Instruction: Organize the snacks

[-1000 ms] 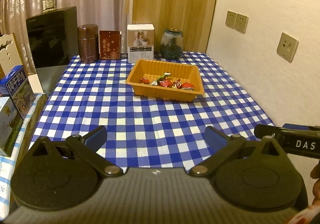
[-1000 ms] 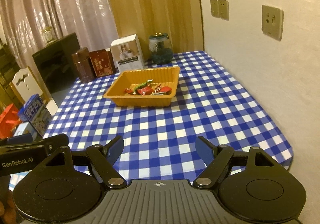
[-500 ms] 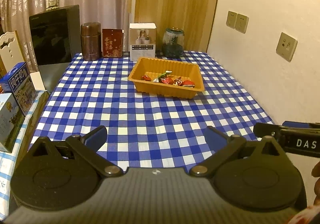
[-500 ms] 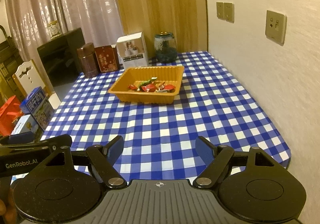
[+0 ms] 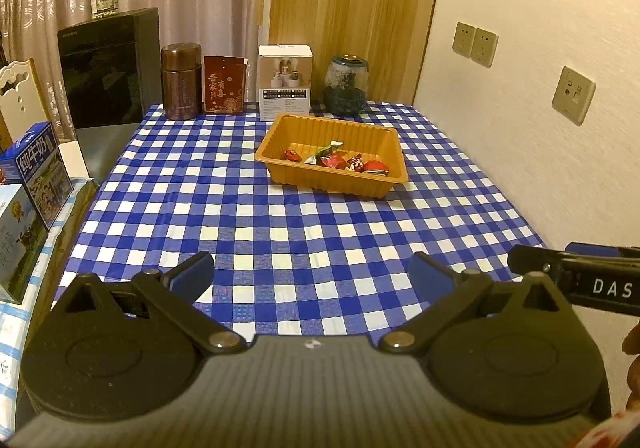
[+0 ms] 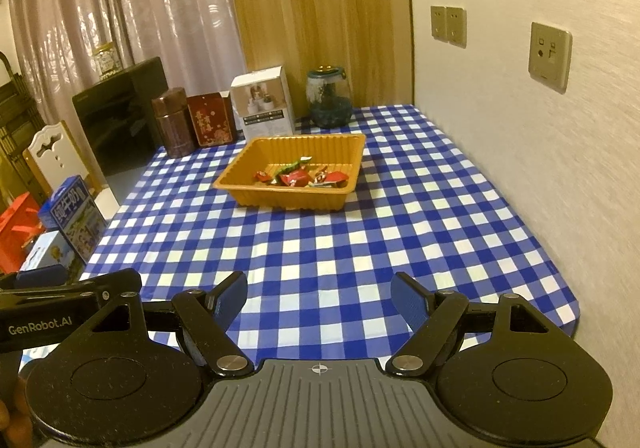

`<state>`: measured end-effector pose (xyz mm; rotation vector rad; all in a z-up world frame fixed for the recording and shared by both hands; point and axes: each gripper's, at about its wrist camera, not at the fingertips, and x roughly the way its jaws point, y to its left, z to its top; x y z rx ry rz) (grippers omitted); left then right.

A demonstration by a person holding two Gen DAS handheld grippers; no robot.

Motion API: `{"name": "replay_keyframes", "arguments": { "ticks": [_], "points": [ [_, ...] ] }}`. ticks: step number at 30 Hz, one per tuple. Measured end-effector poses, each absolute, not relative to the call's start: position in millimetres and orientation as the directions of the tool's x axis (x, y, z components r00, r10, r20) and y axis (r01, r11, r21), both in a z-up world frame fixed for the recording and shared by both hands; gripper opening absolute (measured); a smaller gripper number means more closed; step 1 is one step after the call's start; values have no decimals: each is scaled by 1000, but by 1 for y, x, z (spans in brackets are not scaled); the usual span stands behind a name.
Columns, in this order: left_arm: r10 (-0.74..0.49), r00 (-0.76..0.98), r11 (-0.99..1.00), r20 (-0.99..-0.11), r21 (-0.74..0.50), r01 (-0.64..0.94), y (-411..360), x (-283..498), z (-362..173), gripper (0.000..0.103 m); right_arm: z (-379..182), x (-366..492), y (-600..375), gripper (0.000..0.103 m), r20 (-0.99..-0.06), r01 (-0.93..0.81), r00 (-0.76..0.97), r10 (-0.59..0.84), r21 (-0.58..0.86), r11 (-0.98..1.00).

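Snacks (image 5: 340, 160): several wrapped pieces, mostly red, lying in the orange tray (image 5: 280, 168). Tray: sits on the bench (image 5: 240, 224) with its blue-and-white check cloth. Behind the tray: white box (image 5: 285, 82), glass jar (image 5: 346, 86), red packet (image 5: 224, 85), brown canister (image 5: 181, 81). Left gripper (image 5: 312, 276): well short of the tray, jaws released, nothing between them. Right gripper (image 6: 319, 294): likewise well short of the tray, jaws spread and empty.
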<state>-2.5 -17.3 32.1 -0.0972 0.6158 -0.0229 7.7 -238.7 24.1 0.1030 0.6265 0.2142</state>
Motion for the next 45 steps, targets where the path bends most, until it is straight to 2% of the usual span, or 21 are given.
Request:
{"name": "replay_keyframes", "arguments": {
  "ticks": [45],
  "points": [
    [-58,813,995,-580,-104,-3,-23,-2,29,103,23,10,-241,78,-570,-171,788,233,162,972]
  ]
}}
